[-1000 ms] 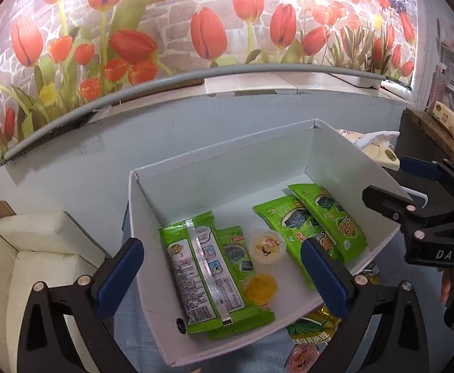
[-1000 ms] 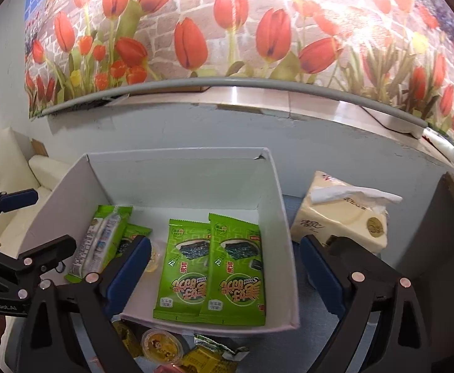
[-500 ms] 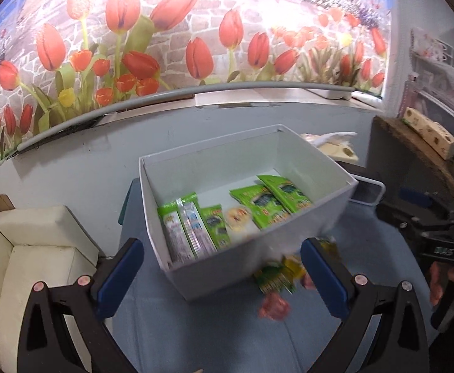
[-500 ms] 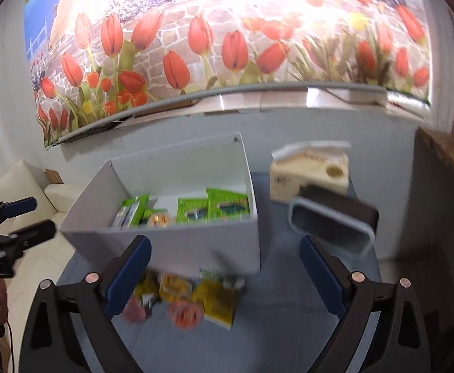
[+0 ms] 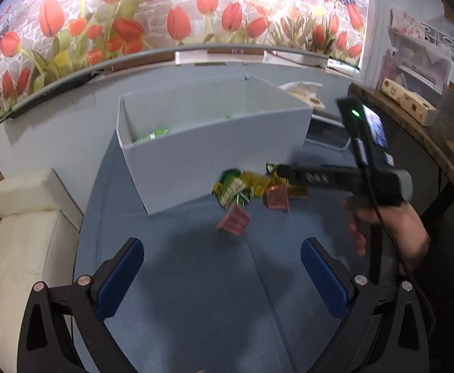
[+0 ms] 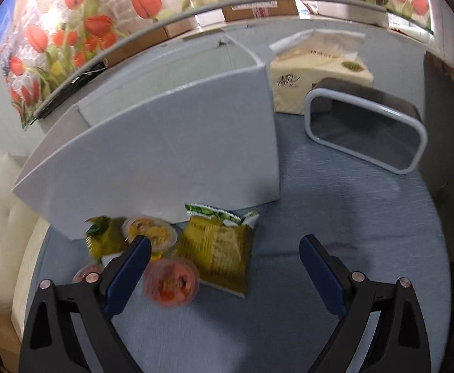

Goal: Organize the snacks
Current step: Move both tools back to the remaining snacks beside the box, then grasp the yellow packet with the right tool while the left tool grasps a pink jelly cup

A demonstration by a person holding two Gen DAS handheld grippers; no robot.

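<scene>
Snacks heaped on blue desk point(image 6: 351, 205), just in front of white box point(image 6: 164, 155), near side wall.

- Yellow-green packet point(image 6: 219, 253): flat on desk, top edge touching or nearly touching box wall. Same pile in left view, blurred: green-yellow packet point(image 5: 233, 188) plus red cups point(image 5: 233, 220).
- Orange jelly cup point(image 6: 150, 233): beside packet, on its left, against box. Partly behind left finger of right tool.
- Red jelly cup point(image 6: 171, 283): in front of orange cup, motion-blurred, overlapping lower left corner of packet.
- Second red cup point(image 6: 85, 275): further left, mostly hidden by tool finger.
- Small green-yellow wrapper point(image 6: 102, 236): left of orange cup, blurred.
- Box interior: glimpse of green packs point(image 5: 152, 133) inside, seen over rim from left view only.

Right tool point(image 6: 223, 267): fingers spread wide, nothing between them, hovering above desk over right edge of pile. In left view, seen side-on point(image 5: 292, 174), tip over pile, gripped by hand point(image 5: 388, 227).

Left tool point(image 5: 220, 270): fingers spread wide, holding nothing, above bare desk short of pile.

Surroundings: tissue pack point(image 6: 320, 71) behind box to right; grey-rimmed tray point(image 6: 366, 127) tilted on desk, right of box; cream sofa point(image 5: 21, 248) left of desk; tulip mural point(image 5: 177, 15) on wall behind.
</scene>
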